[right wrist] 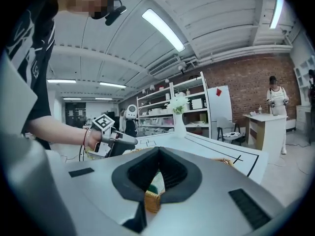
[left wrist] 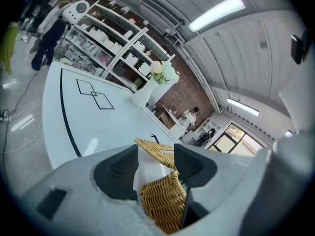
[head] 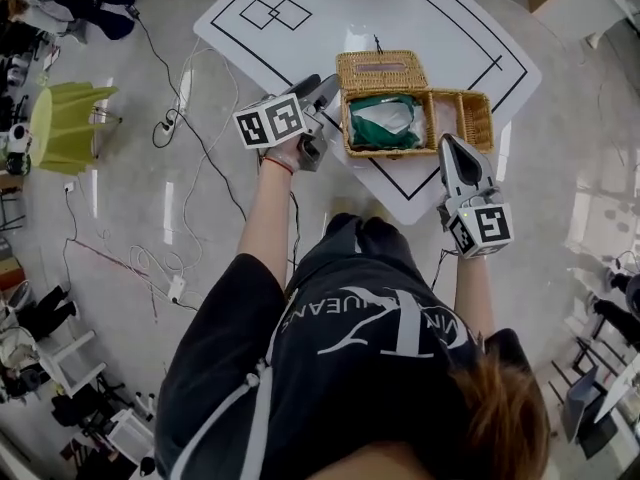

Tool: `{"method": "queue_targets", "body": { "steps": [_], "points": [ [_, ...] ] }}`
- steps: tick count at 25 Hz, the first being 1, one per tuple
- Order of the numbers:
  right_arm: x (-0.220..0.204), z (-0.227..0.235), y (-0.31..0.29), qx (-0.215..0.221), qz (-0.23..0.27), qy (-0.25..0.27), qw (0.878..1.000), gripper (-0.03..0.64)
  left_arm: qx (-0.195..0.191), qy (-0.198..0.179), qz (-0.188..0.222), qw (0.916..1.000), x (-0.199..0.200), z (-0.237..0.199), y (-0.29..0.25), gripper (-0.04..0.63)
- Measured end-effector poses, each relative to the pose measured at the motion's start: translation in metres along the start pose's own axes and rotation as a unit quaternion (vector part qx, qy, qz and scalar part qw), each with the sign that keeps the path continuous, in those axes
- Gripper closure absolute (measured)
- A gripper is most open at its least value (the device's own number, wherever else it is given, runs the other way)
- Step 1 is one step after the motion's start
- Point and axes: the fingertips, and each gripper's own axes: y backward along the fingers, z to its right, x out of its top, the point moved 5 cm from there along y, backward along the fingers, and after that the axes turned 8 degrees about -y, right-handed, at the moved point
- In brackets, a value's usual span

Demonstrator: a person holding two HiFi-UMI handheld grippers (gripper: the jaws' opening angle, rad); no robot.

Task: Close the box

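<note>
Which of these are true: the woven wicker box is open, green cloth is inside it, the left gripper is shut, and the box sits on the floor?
1. The woven wicker box is open: true, both its lids are folded back.
2. Green cloth lies inside it: true.
3. The left gripper is shut: false, its jaws stand apart, with the box's rim between them.
4. The box sits on the floor: false, it sits on the white table with black lines.

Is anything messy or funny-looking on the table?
Only the basket stands out. Its back lid and side lid both hang wide open, and a green cloth lies crumpled inside. Nothing looks spilled or broken.
</note>
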Motion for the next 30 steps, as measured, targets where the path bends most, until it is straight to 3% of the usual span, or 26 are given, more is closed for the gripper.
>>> {"method": "queue_targets", "body": {
  "steps": [5,10,15,18,23,30],
  "points": [
    [0.011,0.009,-0.010,-0.027,0.003,0.007,1.000,0.620,-0.026,0.098,-0.024,0.9946,-0.003,-0.016,-0.020,0.376],
    [0.011,0.009,-0.011,-0.030,0.000,0.009,1.000,0.620,-0.035,0.160,-0.054,0.9851,-0.008,-0.022,-0.035,0.383],
    [0.008,0.007,-0.012,-0.026,-0.005,0.014,1.000,0.620,-0.055,0.211,-0.052,0.9745,-0.008,-0.023,-0.043,0.474],
    [0.008,0.005,-0.011,-0.023,-0.005,0.015,1.000,0.620,-0.056,0.186,-0.055,0.9795,-0.003,-0.020,-0.042,0.487],
    [0.009,0.002,-0.011,-0.019,-0.002,0.016,1.000,0.620,-0.048,0.096,-0.033,0.9937,0.018,-0.008,-0.032,0.543],
    [0.012,-0.005,-0.007,-0.012,0.001,0.017,1.000,0.620,-0.058,-0.008,0.004,0.9983,0.035,0.014,-0.015,0.554]
  ]
}}
